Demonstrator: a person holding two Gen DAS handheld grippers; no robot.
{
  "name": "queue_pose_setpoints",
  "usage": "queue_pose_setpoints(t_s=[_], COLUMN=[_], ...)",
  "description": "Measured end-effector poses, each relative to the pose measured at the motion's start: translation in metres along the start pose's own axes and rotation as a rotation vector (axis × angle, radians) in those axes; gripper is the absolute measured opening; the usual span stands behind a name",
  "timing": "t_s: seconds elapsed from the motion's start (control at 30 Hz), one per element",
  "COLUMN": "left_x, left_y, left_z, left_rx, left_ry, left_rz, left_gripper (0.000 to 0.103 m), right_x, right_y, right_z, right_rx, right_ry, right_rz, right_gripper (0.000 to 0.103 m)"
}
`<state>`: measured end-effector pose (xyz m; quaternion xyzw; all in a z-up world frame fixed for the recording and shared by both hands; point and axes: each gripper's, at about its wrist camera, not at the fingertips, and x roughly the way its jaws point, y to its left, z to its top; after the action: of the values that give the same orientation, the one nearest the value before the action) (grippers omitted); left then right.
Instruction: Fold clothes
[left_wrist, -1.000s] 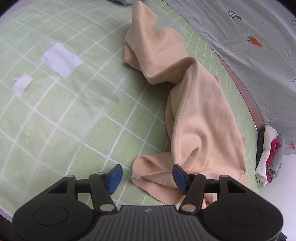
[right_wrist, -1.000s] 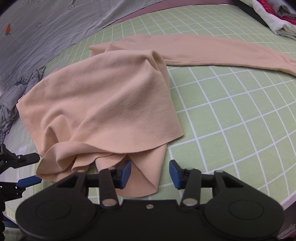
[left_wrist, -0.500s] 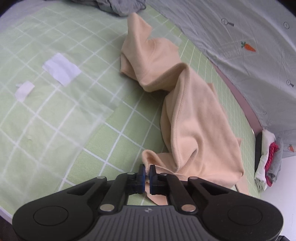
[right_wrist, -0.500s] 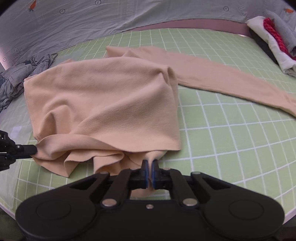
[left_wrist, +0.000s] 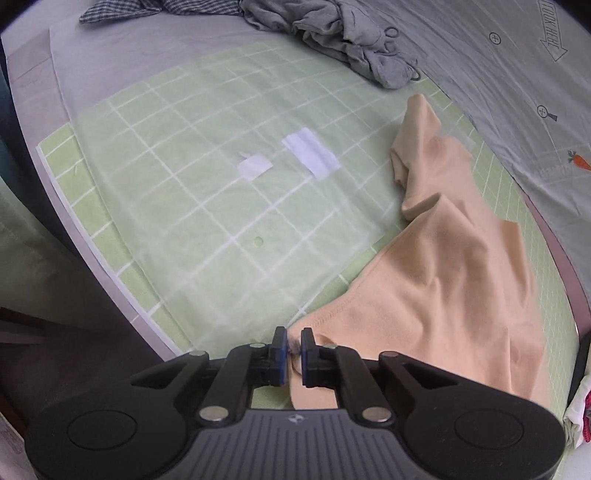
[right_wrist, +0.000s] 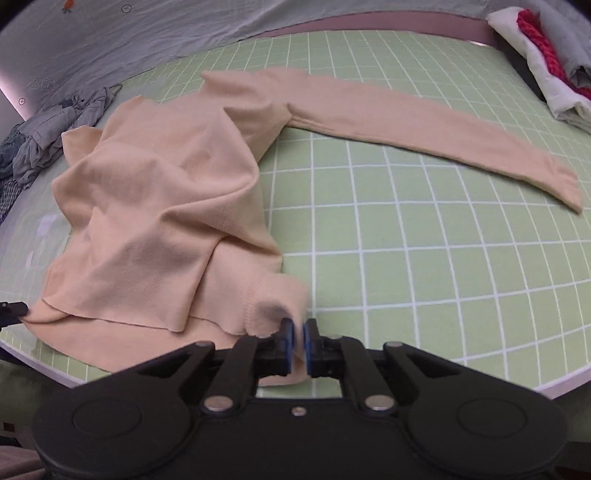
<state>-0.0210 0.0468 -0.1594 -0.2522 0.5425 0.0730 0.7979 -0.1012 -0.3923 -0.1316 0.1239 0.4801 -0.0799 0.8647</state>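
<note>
Left hand-held gripper (left_wrist: 291, 345) and right hand-held gripper (right_wrist: 298, 338) clamped on peach top (right_wrist: 162, 206) hem corners; body extends 12 o'clock, sleeve 2 o'clock.

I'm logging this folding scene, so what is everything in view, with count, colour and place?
Long-sleeved top: one, peach, crumpled on the mat, one sleeve stretched out.
Grid mat: one, green with white lines, under the top.
Bedsheet: one, grey, printed with carrots, beyond the mat.
Crumpled clothes: one pile, grey, at the mat's far edge.
Folded stack: one, white, red and grey, at the mat's corner.
Paper patches: two, white, on the mat.
Left gripper: black, blue jaws shut on the top's hem.
Right gripper: black, blue jaws shut on the hem.
</note>
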Motion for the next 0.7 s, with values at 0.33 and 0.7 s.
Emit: queue_pose_setpoints(t_s=[0.33, 0.7], left_x=[0.015, 0.05], left_y=[-0.038, -0.054], left_z=[0.017, 0.018], left_rx=[0.186, 0.318], left_ry=[-0.017, 0.055], left_rz=[-0.012, 0.018], left_gripper=[0.045, 0.015], right_x=[0.013, 0.016], right_y=[0.008, 0.028], right_z=[0.001, -0.006], right_rx=[-0.043, -0.096], right_ry=[0.032, 0.01], right_rz=[0.066, 0.034], right_gripper=[0.031, 0.005])
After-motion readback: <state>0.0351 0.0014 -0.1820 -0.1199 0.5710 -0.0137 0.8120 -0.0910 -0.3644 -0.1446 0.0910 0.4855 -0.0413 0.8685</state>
